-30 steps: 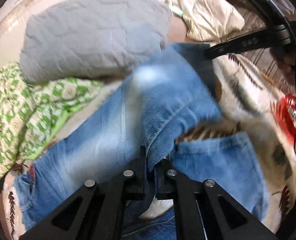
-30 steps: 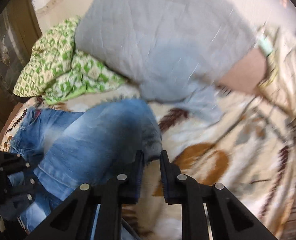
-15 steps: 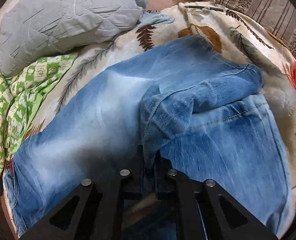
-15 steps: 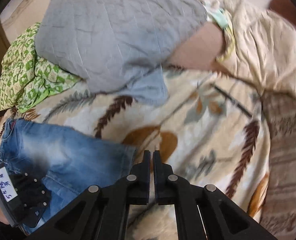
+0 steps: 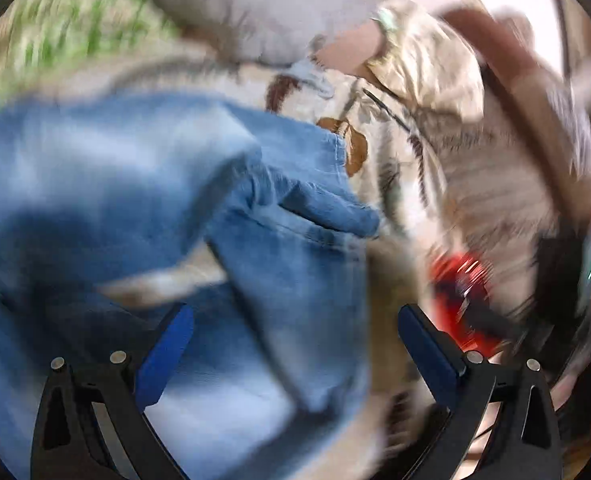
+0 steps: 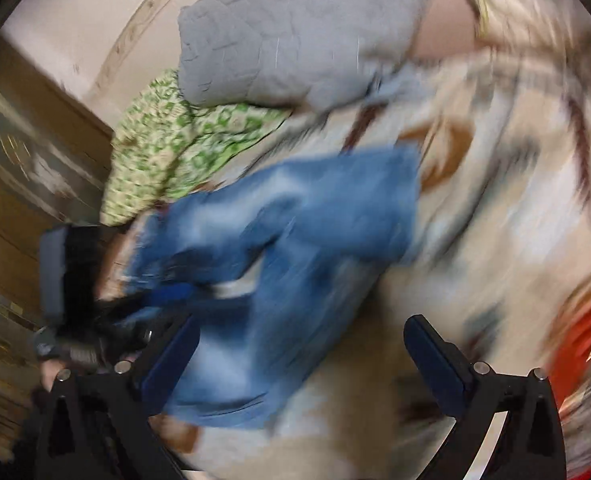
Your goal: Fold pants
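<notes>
- Both wrist views are heavily motion-blurred; I log only what I can resolve.
- Left claw: jaws spread wide, having just been opening. Blue pads stand well apart and nothing is pinched between them; denim lies beneath the gap, and I cannot tell whether either pad touches it.
- Right claw: jaws likewise wide, just opened. Its left pad overlaps the edge of the denim in the right wrist view; contact cannot be judged through the blur. Nothing is gripped.
- Jeans: blue, faded pale in patches, lying on the bed's leaf-patterned blanket. In the left wrist view they fill the left and centre, with a folded-over flap running toward the right and a strip of blanket showing through a gap lower down.
- In the right wrist view the jeans sit in the middle, bunched unevenly, one part reaching toward the right claw.
- Grey quilted pillow lies at the far side of the bed, resting partly on a green patterned cloth.
- The left claw's body shows dark at the left edge of the right wrist view, beside the jeans.
- A red object sits to the right of the jeans; too smeared to identify.
</notes>
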A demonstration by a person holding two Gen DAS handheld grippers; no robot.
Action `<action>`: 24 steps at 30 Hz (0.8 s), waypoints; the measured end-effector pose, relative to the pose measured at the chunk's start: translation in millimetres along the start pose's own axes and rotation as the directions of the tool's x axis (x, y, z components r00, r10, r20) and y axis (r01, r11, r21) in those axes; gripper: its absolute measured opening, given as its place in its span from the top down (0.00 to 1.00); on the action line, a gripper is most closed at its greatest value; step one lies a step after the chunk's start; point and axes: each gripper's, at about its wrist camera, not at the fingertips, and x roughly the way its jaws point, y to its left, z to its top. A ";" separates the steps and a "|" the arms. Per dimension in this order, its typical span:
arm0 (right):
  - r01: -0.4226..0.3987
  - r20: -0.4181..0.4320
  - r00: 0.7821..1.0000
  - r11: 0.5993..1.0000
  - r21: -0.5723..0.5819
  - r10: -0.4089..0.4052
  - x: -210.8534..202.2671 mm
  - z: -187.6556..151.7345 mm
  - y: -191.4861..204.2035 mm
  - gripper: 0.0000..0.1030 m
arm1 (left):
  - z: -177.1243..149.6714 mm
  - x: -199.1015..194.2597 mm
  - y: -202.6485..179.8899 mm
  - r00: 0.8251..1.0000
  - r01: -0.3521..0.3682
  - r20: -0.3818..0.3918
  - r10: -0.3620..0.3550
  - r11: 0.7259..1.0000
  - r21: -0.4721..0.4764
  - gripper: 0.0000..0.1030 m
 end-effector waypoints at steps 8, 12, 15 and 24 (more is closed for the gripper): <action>-0.054 -0.011 0.998 0.958 0.280 0.060 63.3 -24.9 -44.0 0.23 | 25.8 43.3 29.3 0.999 0.043 0.001 -0.045 0.945 -0.324 0.08; -0.057 0.020 0.998 0.956 0.288 0.053 70.5 -21.2 -50.1 0.32 | 33.7 54.1 23.7 0.999 0.010 -0.036 -0.021 0.955 -0.296 0.65; -0.073 0.042 0.997 0.957 0.282 0.063 71.9 -15.0 -51.9 0.68 | 34.2 60.1 27.6 0.997 -0.059 -0.069 0.042 0.963 -0.264 0.89; -0.047 0.195 0.981 0.989 0.143 0.019 21.3 -36.8 -21.9 0.95 | 12.1 11.3 -16.3 0.999 0.033 0.024 -0.031 0.997 -0.073 0.95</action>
